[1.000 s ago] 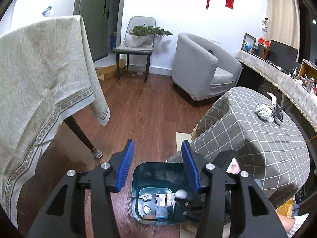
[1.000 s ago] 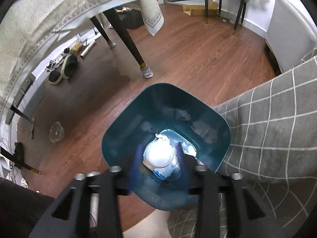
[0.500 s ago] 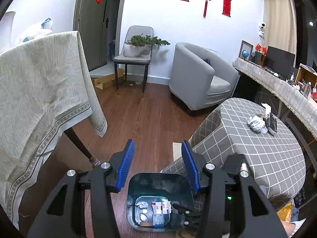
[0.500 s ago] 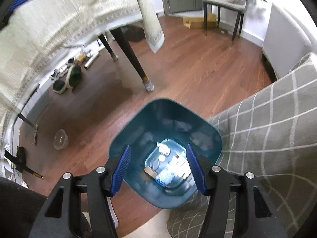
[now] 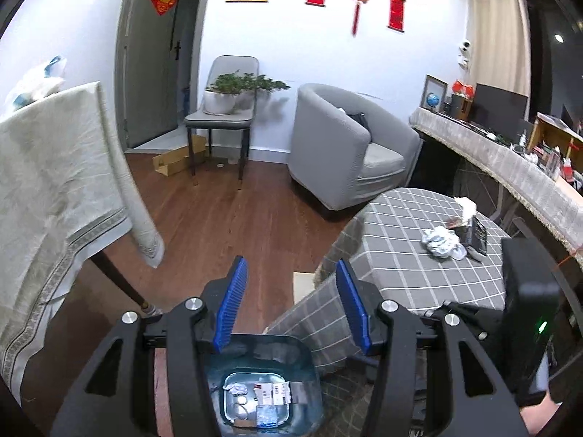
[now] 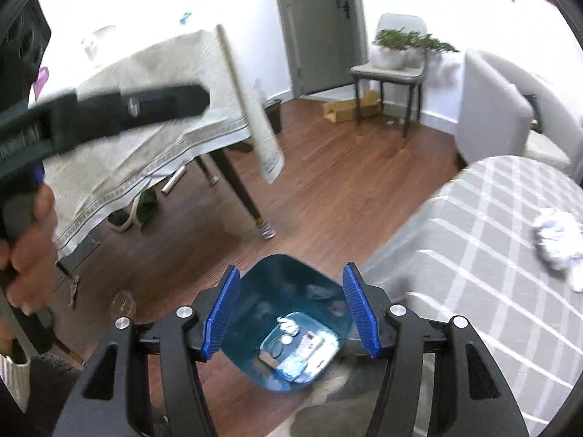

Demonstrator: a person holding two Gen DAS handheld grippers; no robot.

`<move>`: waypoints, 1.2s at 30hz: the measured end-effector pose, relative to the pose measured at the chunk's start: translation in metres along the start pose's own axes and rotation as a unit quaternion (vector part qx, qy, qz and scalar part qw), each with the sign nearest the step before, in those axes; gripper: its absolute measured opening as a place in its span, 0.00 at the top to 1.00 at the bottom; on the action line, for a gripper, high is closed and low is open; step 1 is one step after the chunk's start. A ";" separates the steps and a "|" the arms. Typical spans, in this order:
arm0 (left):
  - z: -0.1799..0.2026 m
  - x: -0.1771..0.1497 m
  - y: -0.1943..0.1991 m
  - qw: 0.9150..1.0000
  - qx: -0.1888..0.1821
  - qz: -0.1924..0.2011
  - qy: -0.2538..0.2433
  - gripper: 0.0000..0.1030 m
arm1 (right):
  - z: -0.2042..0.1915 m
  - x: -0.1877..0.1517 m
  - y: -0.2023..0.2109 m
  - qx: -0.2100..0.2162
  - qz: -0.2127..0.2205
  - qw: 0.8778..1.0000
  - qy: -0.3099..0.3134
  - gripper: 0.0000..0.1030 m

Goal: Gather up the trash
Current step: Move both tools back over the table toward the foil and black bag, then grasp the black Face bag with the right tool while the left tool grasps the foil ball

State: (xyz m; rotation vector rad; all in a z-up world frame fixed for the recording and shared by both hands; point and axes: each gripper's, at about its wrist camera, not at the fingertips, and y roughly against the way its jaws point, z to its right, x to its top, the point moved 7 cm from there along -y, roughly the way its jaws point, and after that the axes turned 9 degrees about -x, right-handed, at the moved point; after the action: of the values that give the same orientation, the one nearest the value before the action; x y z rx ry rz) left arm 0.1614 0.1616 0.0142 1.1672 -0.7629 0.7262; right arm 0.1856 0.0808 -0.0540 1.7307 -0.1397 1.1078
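Blue bin, two empty hand-held grippers.

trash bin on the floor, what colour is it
Dark teal-blue; the trash bin shows best in the right wrist view.

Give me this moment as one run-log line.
left tool: open, empty | right tool: open, empty | bin: holds trash | crumpled tissue: on checked table

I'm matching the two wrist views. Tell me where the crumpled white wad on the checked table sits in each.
Left wrist: crumpled white wad at right of centre, on the checked tablecloth.
Right wrist: at the far right edge, blurred.
Shared landmark: the teal bin, bottom centre in both.
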 end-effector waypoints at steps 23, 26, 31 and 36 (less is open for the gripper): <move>0.085 0.012 -0.079 0.997 -0.067 -0.011 -0.034 0.24 | 0.185 -0.006 0.054 -0.173 0.050 0.969 -0.171 0.24; 0.092 0.014 -0.096 0.997 -0.073 -0.016 -0.037 0.23 | 0.210 -0.007 0.056 -0.199 0.055 0.957 -0.203 0.20; 0.105 0.015 -0.123 0.995 -0.094 -0.029 -0.036 0.19 | 0.244 -0.009 0.054 -0.216 0.055 0.941 -0.254 0.19; 0.122 0.015 -0.147 0.991 -0.113 -0.043 -0.048 0.16 | 0.263 -0.013 0.046 -0.237 0.042 0.931 -0.273 0.17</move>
State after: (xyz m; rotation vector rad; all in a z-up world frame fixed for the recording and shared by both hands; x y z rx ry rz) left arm 0.2732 0.0106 -0.0240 1.0273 -0.8477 0.4995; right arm 0.3118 -0.1549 -0.0431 1.5487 -0.7706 0.5541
